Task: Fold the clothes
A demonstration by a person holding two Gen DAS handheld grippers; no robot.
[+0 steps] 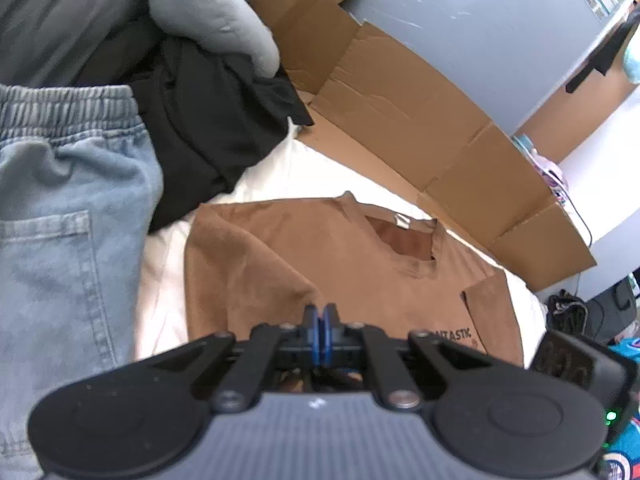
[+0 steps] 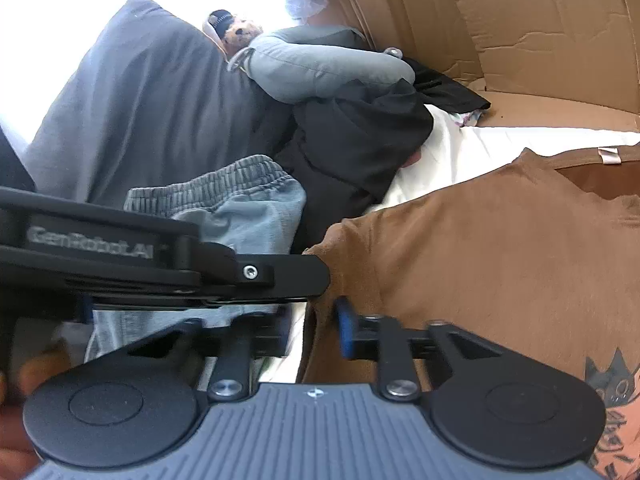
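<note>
The brown shirt (image 1: 320, 264) lay flat on a white sheet (image 1: 160, 300), with its neck hole pointing to the cardboard (image 1: 420, 120) at the back. It was right in front of both grippers. To its left sat blue jeans (image 1: 52, 220), a black cloth (image 1: 212, 120) and a gray pillow (image 1: 208, 8) in a heap, just beside the shirt. Behind them in the right view lay a big dark gray cushion (image 2: 140, 112) and a small teddy bear (image 2: 240, 34).

The left gripper (image 1: 320, 320) was low over the near part of the shirt. Its two blue pads were pressed together, and I could not tell if any cloth was between them.

The right gripper (image 2: 312, 320) was at the shirt's left edge. Its jaws were spread apart, and one blue pad (image 2: 344, 332) touched the brown cloth while the other side was hidden behind the left gripper's black body.
</note>
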